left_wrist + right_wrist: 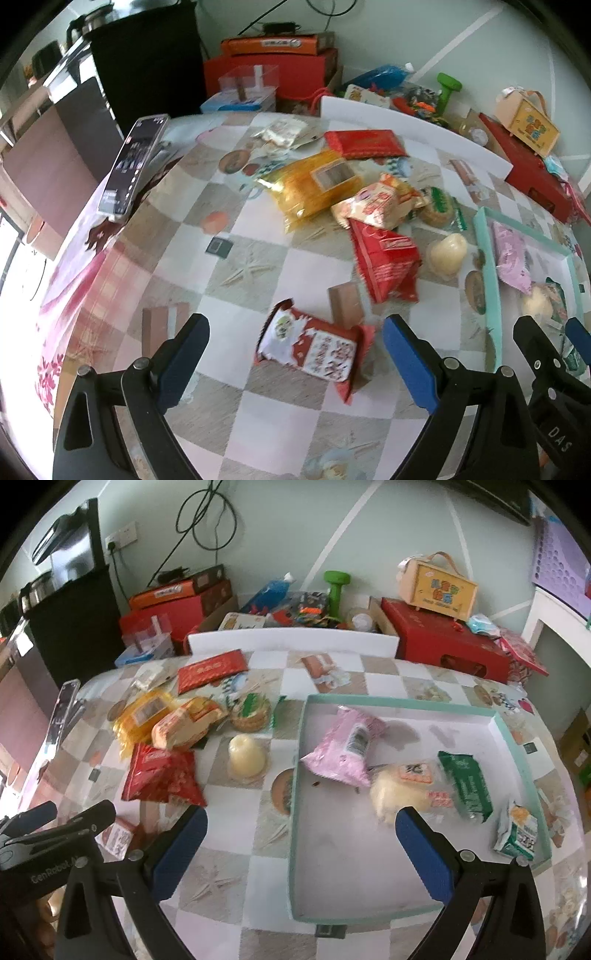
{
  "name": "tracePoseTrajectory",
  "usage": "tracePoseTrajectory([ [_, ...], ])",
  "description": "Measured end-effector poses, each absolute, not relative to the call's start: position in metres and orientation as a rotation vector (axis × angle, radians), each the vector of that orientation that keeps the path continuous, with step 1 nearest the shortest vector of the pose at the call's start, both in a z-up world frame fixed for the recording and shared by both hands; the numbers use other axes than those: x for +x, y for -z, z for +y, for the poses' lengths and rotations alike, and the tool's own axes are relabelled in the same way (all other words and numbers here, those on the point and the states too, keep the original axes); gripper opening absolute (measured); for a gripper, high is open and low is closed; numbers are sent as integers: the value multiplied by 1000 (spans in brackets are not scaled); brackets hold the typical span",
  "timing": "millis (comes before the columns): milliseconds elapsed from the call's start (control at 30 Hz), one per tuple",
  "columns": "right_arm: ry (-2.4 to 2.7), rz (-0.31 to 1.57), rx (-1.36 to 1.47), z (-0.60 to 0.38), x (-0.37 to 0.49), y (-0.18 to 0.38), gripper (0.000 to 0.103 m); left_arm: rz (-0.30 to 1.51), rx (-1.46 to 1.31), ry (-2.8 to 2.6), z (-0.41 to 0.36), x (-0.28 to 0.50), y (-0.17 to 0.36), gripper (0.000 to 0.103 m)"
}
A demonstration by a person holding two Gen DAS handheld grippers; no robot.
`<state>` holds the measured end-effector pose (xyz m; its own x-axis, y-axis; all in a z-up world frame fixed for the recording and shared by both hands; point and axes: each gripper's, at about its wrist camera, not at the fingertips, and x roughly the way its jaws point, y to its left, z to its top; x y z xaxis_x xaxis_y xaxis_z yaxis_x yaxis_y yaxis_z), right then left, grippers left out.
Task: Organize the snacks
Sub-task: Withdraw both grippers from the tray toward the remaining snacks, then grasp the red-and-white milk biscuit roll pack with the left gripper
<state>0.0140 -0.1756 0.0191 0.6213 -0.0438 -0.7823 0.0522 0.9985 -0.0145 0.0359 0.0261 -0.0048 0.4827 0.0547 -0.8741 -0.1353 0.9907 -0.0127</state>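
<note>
Nearby, red-and-white snack packet, lengthwise left-to-right.

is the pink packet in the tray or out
In. The pink packet lies on the tray floor, inside its teal rim.

Print on red-and-white snack packet blurred, unreadable; tray beside it cut off by right gripper.
</note>
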Motion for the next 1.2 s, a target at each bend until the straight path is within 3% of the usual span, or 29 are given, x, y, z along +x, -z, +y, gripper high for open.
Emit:
tracePoseTrajectory([
  [500,63,1018,-23,-161,21,5,103,1176,-186,-52,36,44,33,95],
  [1067,72,1034,4,-165,26,11,103,1262,-122,-37,26,65,65,95],
  [1167,73,1037,9,-165,28,13,103,1252,-128,-14,23,65,61,87],
  [1200,73,1037,9,-165,28,13,103,1247,-135,-1,22,66,60,79],
])
